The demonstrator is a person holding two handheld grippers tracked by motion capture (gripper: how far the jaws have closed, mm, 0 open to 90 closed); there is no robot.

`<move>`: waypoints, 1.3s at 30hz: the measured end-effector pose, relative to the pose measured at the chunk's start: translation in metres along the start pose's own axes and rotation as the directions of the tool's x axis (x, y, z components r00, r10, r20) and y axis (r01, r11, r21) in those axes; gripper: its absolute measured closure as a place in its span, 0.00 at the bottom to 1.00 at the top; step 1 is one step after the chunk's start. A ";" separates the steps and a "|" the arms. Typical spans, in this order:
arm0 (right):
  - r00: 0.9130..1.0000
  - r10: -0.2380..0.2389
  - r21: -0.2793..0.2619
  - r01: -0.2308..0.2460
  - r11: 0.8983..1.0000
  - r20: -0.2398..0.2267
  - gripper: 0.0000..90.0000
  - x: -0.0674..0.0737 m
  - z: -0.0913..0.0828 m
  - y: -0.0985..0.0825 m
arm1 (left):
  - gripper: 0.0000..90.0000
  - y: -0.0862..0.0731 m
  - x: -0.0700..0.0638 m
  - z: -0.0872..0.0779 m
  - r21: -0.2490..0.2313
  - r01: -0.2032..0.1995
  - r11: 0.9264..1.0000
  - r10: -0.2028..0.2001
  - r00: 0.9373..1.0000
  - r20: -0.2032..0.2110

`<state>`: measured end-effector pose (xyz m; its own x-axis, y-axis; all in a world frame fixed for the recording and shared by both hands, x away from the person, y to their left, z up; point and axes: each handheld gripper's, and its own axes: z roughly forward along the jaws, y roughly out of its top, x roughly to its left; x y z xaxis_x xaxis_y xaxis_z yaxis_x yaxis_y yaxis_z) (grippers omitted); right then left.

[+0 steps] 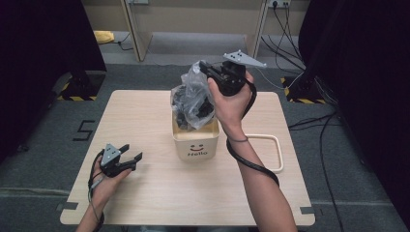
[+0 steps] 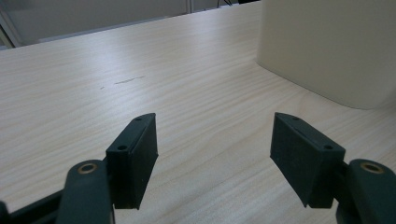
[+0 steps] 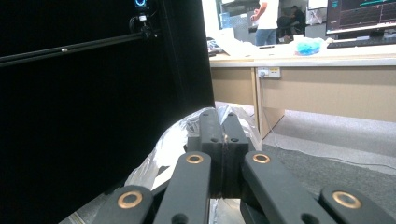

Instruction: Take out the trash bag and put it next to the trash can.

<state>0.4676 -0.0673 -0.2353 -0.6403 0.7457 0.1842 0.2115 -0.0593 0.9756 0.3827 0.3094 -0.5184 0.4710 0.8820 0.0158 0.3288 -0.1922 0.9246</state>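
right hand-held gripper clenched on the top of the clear plastic bag, holding it above the cream bin mid-desk, probably to lift the liner out or seat it; left hand-held gripper released, parked near the desk's left edge, likely ready to steady the bin

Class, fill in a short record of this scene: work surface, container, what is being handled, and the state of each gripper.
surface: light wooden table
container: cream bin with a smiley face and "Hello", near the table's middle
handled item: clear plastic bag with dark contents, held over the bin
right gripper: shut on the bag's top
left gripper: open, nothing between the jaws, low over the table left of the bin
other item: white looped frame right of the bin
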 end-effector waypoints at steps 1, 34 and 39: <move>1.000 0.000 0.000 0.000 1.000 0.000 1.00 0.000 0.000 0.000 | 0.35 0.000 0.000 0.000 0.000 0.000 1.000 0.000 1.000 0.000; 1.000 -0.010 -0.038 0.010 0.999 -0.003 1.00 0.002 -0.006 0.024 | 0.35 0.000 0.000 0.000 0.001 0.003 1.000 -0.003 1.000 -0.001; 1.000 -0.008 -0.047 0.008 0.999 0.002 1.00 0.000 -0.009 0.029 | 0.35 0.000 0.001 0.000 0.000 0.006 1.000 -0.006 1.000 -0.002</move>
<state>0.4671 -0.0743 -0.2060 -0.6405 0.7476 0.1758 0.1715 -0.0839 0.9816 0.3829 0.3099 -0.5184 0.4673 0.8840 0.0116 0.3313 -0.1873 0.9248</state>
